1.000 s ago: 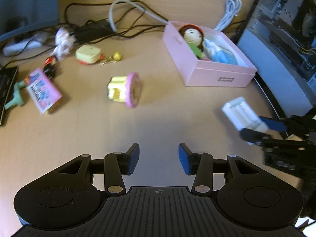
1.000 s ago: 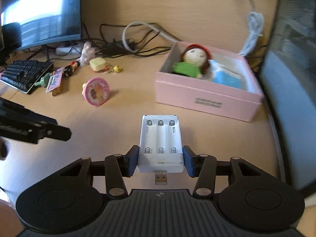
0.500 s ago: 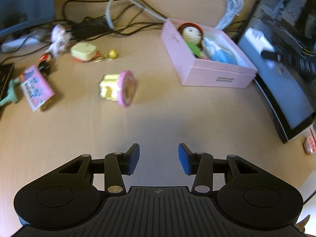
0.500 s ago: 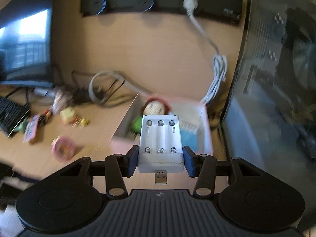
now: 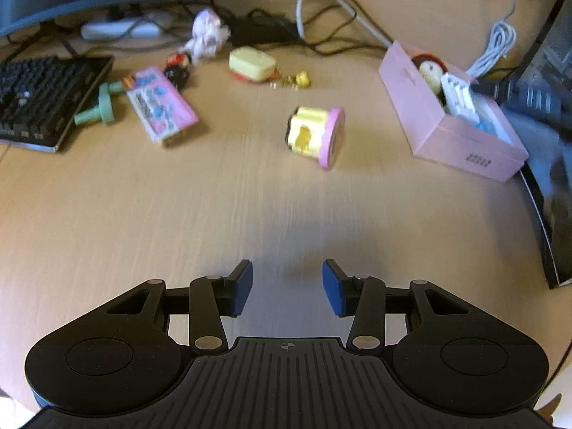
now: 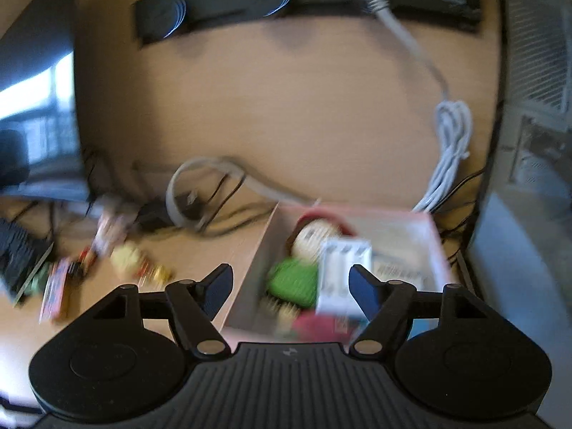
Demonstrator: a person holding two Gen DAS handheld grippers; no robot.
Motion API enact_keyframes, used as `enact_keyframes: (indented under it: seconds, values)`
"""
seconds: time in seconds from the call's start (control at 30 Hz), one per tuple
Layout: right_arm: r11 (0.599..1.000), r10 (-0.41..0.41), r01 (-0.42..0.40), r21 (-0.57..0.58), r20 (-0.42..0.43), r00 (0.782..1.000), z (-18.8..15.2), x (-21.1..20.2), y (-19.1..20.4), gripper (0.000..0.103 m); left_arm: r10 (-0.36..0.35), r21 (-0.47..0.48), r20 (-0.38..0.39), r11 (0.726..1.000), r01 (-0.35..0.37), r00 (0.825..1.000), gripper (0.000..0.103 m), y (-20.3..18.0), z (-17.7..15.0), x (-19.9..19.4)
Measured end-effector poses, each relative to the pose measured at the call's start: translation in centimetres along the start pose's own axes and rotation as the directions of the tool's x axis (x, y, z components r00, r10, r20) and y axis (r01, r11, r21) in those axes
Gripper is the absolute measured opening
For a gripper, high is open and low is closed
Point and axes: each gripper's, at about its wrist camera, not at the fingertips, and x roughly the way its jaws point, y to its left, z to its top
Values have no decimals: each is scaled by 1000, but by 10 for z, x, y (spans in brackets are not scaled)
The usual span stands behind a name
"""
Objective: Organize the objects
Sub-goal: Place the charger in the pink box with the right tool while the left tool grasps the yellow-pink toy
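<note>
Above the pink box (image 6: 438, 250), the right gripper (image 6: 290, 291) has just been opening; its jaws stand spread, and the white battery holder (image 6: 341, 275) sits clear of both pads, lying in the box against the crocheted doll (image 6: 314, 239). The box stands at the worktop's (image 5: 178, 207) right side, close beside a dark computer case (image 5: 550, 186). The left gripper (image 5: 287, 289) hovers with jaws parted and nothing between them over a wide bare stretch of worktop. Beyond it lie a yellow-and-pink toy (image 5: 316, 134), a pink card pack (image 5: 161, 107) and a keyboard (image 5: 43, 100) at the left edge.
</note>
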Motion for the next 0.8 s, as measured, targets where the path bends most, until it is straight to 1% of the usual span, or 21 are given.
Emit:
enact_keyframes:
  seconds: [0.07, 0.17, 0.23, 0.3, 0.33, 0.37, 0.5, 0.53, 0.6, 0.8]
  values:
    - [1000, 15, -15, -22, -28, 1000, -14, -7, 9, 73, -12, 34, 62, 999, 10, 998, 47, -3, 5, -5]
    - [999, 35, -37, -36, -59, 998, -30, -20, 16, 76, -55, 113, 164, 993, 37, 985, 47, -11, 23, -9]
    - [998, 35, -39, -54, -73, 997, -39, -29, 21, 76, -85, 157, 204, 986, 53, 975, 48, -15, 39, -3]
    - [997, 29, -34, -73, -76, 997, -45, -38, 26, 76, -70, 188, 225, 982, 27, 972, 49, -20, 54, 11]
    - [996, 25, -31, -83, -76, 997, -47, -42, 28, 76, -52, 193, 218, 981, 10, 975, 48, -20, 62, 20]
    - [995, 22, -29, -92, -77, 997, -50, -46, 30, 76, -50, 192, 205, 981, 10, 978, 47, -20, 68, 27]
    - [994, 10, -18, -108, -77, 997, -61, -62, 32, 81, -85, 207, 113, 976, 60, 990, 48, -19, 85, 56]
    - [994, 8, -17, -104, -84, 996, -65, -65, 31, 82, -89, 221, 89, 973, 67, 992, 51, -20, 88, 64]
    - [995, 3, -14, -98, -105, 994, -71, -68, 29, 82, -85, 233, 62, 970, 68, 994, 52, -21, 89, 75]
    - [997, -5, -6, -78, -143, 990, -85, -72, 27, 82, -74, 236, 81, 970, 53, 994, 49, -33, 100, 95]
